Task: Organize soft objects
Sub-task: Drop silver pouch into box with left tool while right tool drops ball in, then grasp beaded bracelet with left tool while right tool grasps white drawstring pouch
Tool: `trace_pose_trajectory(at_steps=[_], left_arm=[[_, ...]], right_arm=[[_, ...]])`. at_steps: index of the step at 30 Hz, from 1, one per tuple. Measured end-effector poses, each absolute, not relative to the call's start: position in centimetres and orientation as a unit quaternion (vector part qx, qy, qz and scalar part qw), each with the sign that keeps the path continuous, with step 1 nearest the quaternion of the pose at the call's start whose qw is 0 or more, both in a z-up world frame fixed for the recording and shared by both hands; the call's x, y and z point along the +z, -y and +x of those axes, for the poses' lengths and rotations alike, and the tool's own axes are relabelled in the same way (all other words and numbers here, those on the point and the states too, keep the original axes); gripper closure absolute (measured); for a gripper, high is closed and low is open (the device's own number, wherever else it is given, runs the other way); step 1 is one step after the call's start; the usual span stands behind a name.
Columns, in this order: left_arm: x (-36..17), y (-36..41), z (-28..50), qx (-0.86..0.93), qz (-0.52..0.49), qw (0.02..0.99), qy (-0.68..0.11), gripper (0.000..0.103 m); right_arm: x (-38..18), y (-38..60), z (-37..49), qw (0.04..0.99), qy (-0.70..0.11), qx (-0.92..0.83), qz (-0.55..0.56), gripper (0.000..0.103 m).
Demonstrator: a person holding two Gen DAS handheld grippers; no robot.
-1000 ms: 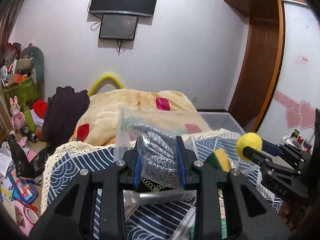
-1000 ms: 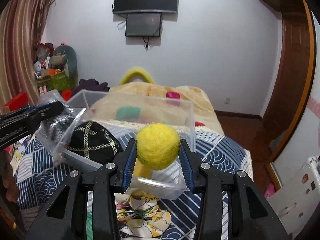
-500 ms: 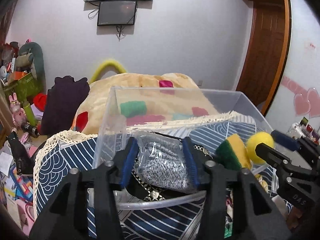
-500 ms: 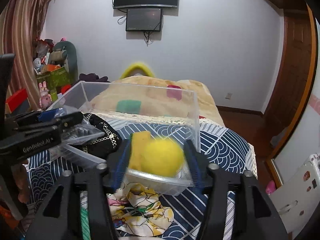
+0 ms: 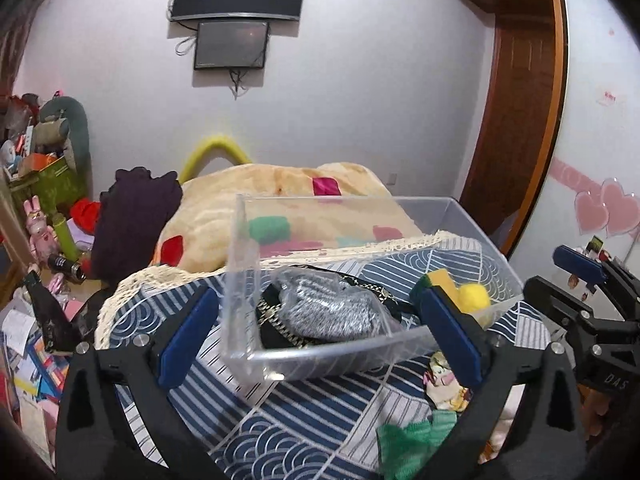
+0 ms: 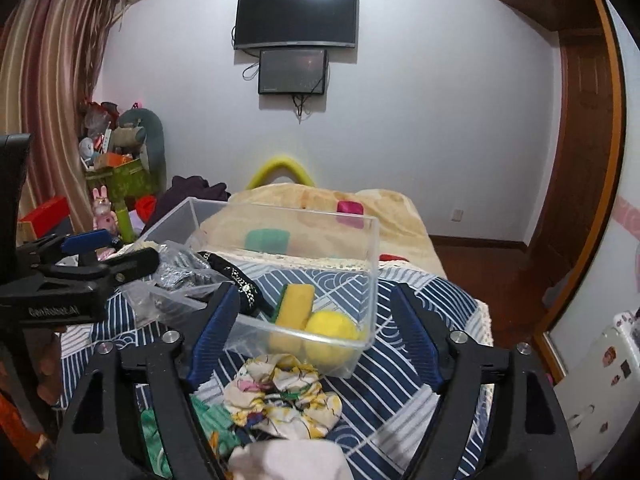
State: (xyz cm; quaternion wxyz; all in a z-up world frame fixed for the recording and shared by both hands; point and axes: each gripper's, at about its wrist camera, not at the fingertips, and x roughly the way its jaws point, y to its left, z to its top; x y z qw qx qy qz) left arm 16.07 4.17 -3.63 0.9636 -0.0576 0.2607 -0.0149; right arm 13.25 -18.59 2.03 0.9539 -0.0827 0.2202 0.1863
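Note:
A clear plastic bin [image 5: 240, 264] [image 6: 374, 264] stands on the blue patterned cloth. Inside lie a bagged grey knit item [image 5: 332, 312] [image 6: 176, 270], a black pouch with a gold chain [image 6: 236, 276], a yellow-green sponge [image 6: 294, 306] [image 5: 436, 280] and a yellow felt ball [image 6: 330, 330] [image 5: 474, 300]. My left gripper [image 5: 320, 336] is open and empty just in front of the bin. My right gripper [image 6: 314, 336] is open and empty before the bin's right end. A floral scrunchie [image 6: 288, 396] [image 5: 440, 380] and a green cloth [image 5: 416, 440] [image 6: 208, 420] lie in front.
A white cloth [image 6: 288, 460] lies at the bottom edge. Behind the bin is a bed with a beige blanket [image 5: 280, 192] and a dark garment [image 5: 132, 216]. Toys and boxes crowd the left floor [image 5: 40, 240]. A wooden door [image 6: 580, 160] is at the right.
Both grippers opened. The left let the bagged grey knit item drop into the bin, the right let the yellow ball drop beside the sponge. Both have pulled back toward me.

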Motion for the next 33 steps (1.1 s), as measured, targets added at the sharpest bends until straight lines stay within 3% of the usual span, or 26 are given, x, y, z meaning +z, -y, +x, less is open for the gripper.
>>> trace_pose_trajectory(at_steps=[2, 23, 26, 28, 33], left_arm=[[-3.5, -4.6, 15.3, -0.014, -0.066, 0.963, -0.261, 0.0], [-11.9, -4.9, 8.8, -0.023, -0.052, 0.93, -0.363, 0.0], [-13.0, -4.4, 8.2, -0.031, -0.04, 0.929, -0.366, 0.012], [-13.2, -4.2, 8.0, -0.034, -0.029, 0.93, -0.366, 0.03], [-13.8, -4.4, 7.7, -0.042, -0.031, 0.927, -0.371, 0.045]], right_arm=[[2.1, 18.9, 12.5, 0.956, -0.216, 0.182, -0.08, 0.016], [-7.3, 21.6, 10.3, 0.917, -0.354, 0.176, -0.056, 0.017], [-7.3, 21.7, 10.1, 0.915, -0.353, 0.187, -0.051, 0.038], [-7.4, 21.5, 10.2, 0.913, -0.357, 0.189, -0.055, 0.058], [-7.5, 21.5, 9.8, 0.914, -0.353, 0.193, -0.054, 0.075]])
